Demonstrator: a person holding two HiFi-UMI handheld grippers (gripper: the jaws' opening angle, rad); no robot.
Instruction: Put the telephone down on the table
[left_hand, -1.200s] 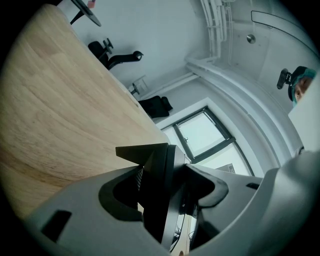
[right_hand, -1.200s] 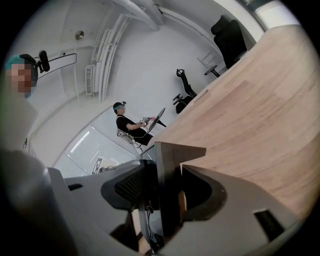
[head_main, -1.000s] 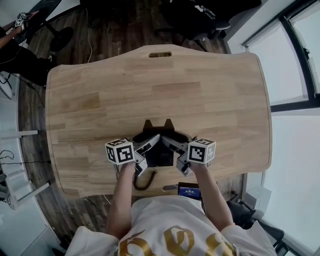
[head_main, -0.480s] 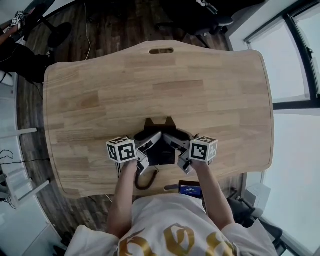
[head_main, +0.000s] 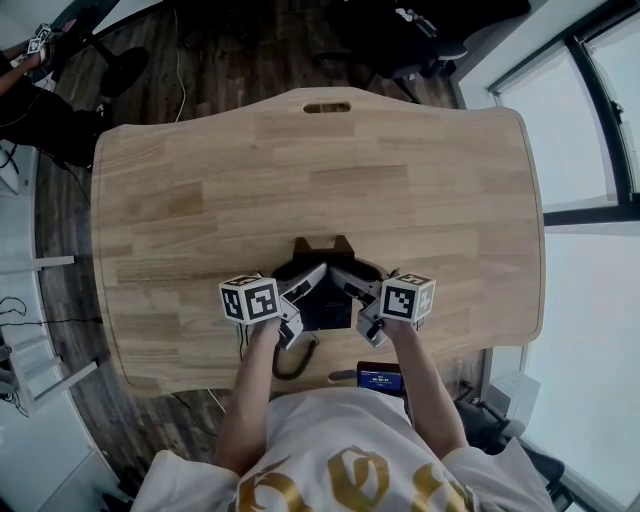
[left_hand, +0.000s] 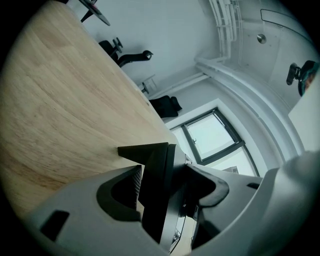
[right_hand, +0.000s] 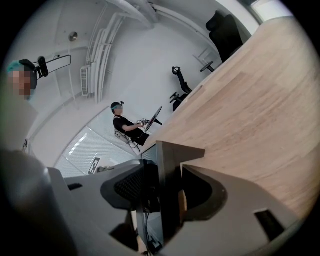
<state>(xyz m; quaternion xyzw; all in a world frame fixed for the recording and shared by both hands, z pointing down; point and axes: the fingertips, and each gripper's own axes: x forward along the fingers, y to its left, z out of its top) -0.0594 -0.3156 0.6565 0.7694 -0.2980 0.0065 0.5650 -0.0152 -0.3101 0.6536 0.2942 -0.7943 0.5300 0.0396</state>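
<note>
While the wooden table (head_main: 400, 170) takes up most of the head view, the telephone (head_main: 322, 300) is found only at its near edge, just in front of the person, carried between the two grippers. Whether its base already rests on the wood cannot be told; it is judged to be at the surface or just above it. The left gripper (left_hand: 165, 177) is clamped on the left edge of the black set. The set's panel is seen standing between this gripper's jaws with the pads against it, and those jaws are opening. The right gripper (right_hand: 167, 175) is clenched on the opposite edge, with the panel pinched between its pads.

The step in hand is judged to be the setting-down and release. It is best done if the base is lowered flat until its whole underside is borne by the table before either grip is let go entirely. Otherwise the set may be tipped toward the side released first. The jaws should be widened evenly and the grippers drawn outward, level, so that the body is not dragged. Care is called for with the coiled cord (head_main: 292, 362), which is looped over the near edge below the left gripper and could be snagged. The small dark device (head_main: 378, 378) at the table's edge should be left untouched.
</note>
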